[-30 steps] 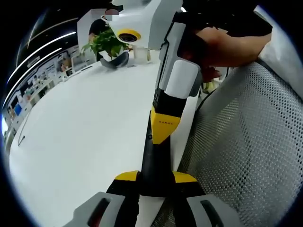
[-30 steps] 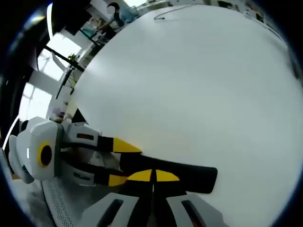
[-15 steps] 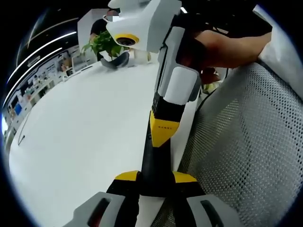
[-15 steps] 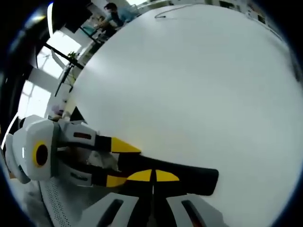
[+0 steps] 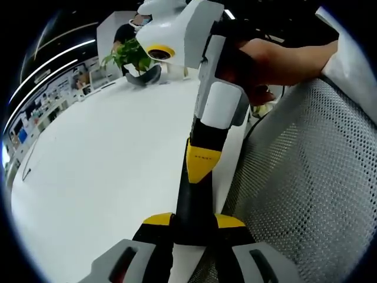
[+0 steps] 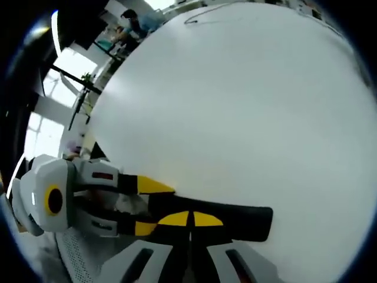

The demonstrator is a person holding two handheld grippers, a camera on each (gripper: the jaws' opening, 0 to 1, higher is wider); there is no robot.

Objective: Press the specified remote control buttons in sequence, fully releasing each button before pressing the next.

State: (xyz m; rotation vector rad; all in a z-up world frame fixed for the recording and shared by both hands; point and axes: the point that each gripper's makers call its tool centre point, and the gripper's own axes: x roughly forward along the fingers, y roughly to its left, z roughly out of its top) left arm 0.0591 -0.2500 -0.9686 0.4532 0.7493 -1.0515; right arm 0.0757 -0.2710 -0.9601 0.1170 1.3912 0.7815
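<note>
A long black remote (image 5: pixel 191 200) lies over the white table's (image 5: pixel 106 165) edge, with my left gripper (image 5: pixel 194 221) shut on its near end, a yellow-tipped jaw on each side. From the top of the left gripper view my right gripper (image 5: pixel 202 159) reaches down, its jaws together, the yellow tip resting on the remote's upper face. In the right gripper view the remote (image 6: pixel 241 218) runs crosswise under my shut right gripper (image 6: pixel 189 219). There my left gripper (image 6: pixel 150 205) clamps its left end.
A hand (image 5: pixel 283 59) holds the right gripper. A grey mesh chair back (image 5: pixel 306 177) stands close to the table's edge. A potted plant (image 5: pixel 132 53) and a dark object sit at the table's far end. A thin cable (image 6: pixel 197 16) lies far across the table (image 6: pixel 235 106).
The right gripper's body has tilted slightly while its tip stays on the remote. The left gripper keeps its hold and the remote has not shifted.
</note>
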